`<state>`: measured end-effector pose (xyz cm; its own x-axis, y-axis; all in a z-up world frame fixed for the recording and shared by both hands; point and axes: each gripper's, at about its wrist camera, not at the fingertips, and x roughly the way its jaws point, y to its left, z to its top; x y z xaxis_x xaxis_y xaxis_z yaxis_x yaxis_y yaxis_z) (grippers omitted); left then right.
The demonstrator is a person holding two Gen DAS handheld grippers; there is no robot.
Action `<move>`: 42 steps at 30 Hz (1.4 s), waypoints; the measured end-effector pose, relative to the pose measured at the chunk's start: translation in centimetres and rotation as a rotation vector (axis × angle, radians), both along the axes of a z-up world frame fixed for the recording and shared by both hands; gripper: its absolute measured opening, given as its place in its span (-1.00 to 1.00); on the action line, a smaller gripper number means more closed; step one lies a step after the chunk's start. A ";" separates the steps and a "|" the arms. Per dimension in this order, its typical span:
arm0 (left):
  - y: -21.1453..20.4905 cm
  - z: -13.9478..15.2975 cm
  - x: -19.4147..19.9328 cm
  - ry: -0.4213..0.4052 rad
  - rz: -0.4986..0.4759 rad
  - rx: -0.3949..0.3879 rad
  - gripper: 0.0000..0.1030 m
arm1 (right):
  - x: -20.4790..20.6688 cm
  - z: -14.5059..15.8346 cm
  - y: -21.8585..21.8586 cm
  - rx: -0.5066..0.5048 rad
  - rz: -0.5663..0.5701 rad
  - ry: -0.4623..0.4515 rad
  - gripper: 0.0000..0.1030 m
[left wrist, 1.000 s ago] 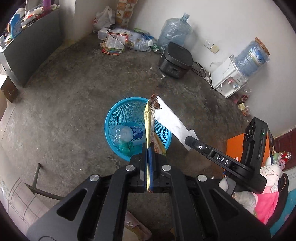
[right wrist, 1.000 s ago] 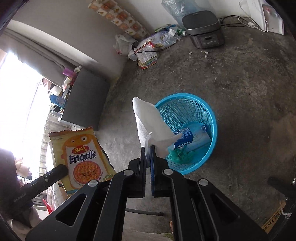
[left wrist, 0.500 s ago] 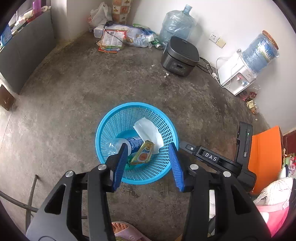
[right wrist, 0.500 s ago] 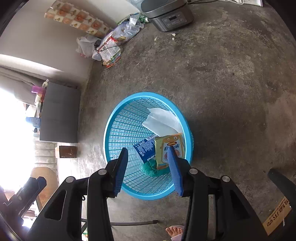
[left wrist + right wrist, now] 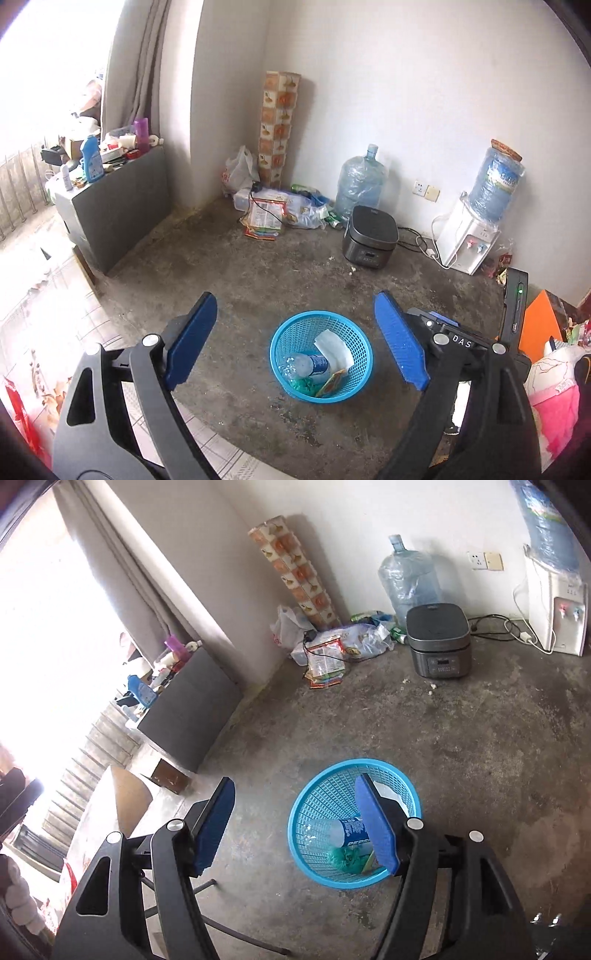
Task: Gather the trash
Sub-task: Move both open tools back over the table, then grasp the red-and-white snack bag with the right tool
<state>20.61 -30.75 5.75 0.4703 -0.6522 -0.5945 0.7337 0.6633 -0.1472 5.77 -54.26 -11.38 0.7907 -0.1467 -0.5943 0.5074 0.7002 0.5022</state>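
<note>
Right now your left gripper (image 5: 295, 350) has its jaws spread wide and holds nothing, and your right gripper (image 5: 301, 829) is the same, jaws wide apart and empty. Through the left wrist camera, the blue basket (image 5: 284, 384) sits on the concrete floor (image 5: 258, 280) squarely between your jaws and a little beyond their tips. Inside it lie a clear plastic bottle (image 5: 303, 366) on its side, a white wrapper (image 5: 332, 349) leaning against the far wall, a yellow snack packet (image 5: 331, 384) at the near right, and something green and crumpled (image 5: 300, 386) at the bottom. Through the right wrist camera, the basket lies toward your right jaw, whose blue pad (image 5: 373, 830) covers part of its contents. Beyond the jaws, a dark rice cooker (image 5: 371, 236) stands on the floor near the wall.
</note>
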 end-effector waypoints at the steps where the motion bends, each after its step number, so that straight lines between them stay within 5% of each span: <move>1: 1.7 0.9 -0.3 -0.011 0.031 -0.016 0.61 | 0.1 1.2 0.9 -0.001 0.028 -0.018 0.28; 7: 12.9 3.4 -2.5 -0.027 0.193 -0.088 0.61 | 1.6 5.6 6.7 0.023 0.215 -0.057 0.28; 16: 31.1 4.7 -6.8 -0.058 0.499 -0.087 0.61 | 4.8 7.5 18.8 0.049 0.545 -0.041 0.28; 23: 44.5 4.2 -10.8 -0.061 0.786 -0.118 0.61 | 8.2 8.9 30.5 0.073 0.827 -0.027 0.28; 27: 50.7 2.6 -12.1 0.006 0.921 -0.195 0.61 | 9.8 10.0 37.4 0.068 0.981 -0.032 0.28; 31: 54.7 0.1 -12.1 0.094 0.979 -0.280 0.39 | 9.2 11.6 45.8 -0.057 1.153 -0.054 0.28; 37: 58.1 -5.2 -9.9 0.334 0.941 -0.501 -0.12 | 7.3 11.8 55.2 -0.309 1.346 -0.071 0.39; 42: 59.2 -7.6 -8.1 0.441 0.885 -0.623 -0.18 | 6.2 10.0 60.3 -0.496 1.393 -0.029 0.43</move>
